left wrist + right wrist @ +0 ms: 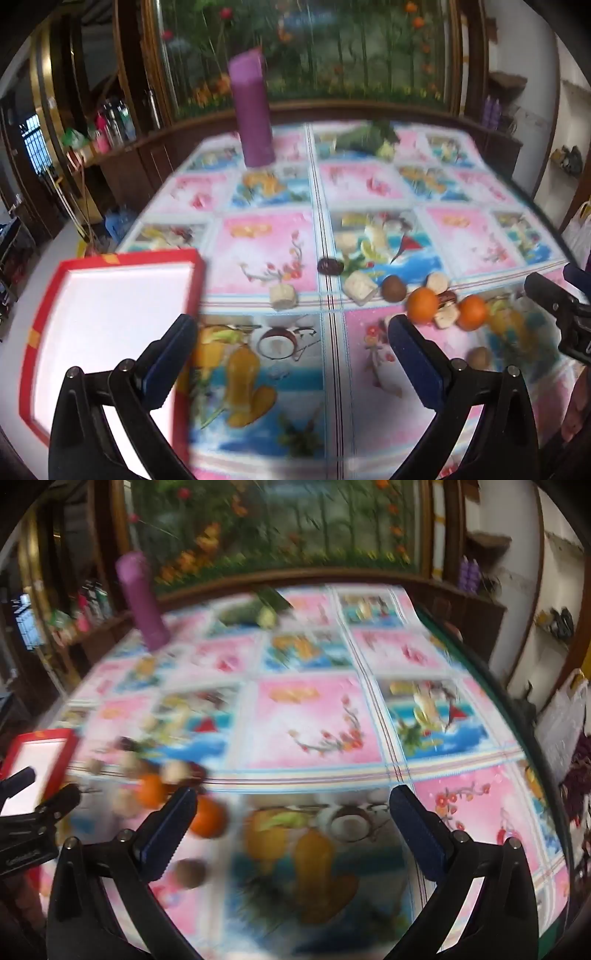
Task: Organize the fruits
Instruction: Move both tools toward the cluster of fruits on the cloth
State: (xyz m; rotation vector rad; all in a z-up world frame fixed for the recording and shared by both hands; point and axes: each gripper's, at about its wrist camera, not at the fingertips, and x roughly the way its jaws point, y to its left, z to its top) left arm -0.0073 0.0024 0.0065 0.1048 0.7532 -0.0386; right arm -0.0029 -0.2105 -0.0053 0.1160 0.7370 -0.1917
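We have barely started, as far as we can judge. At the bottom of the left view our left gripper (291, 332) hangs with its fingers spread wide and nothing between them; the right gripper (293, 803) at the bottom of its own blurred view is just as wide and empty. At lower left of the left view sits the red tray (44, 295), its white floor bare: no fruit in it yet. Further up, right of centre, the fruits lie loose on the tablecloth (266, 251): two oranges (423, 304), brown round fruits (393, 288), a dark date (330, 266) and pale chunks (282, 295). Farthest back, upper left, stands a purple cylinder (251, 110). All the sorting remains.
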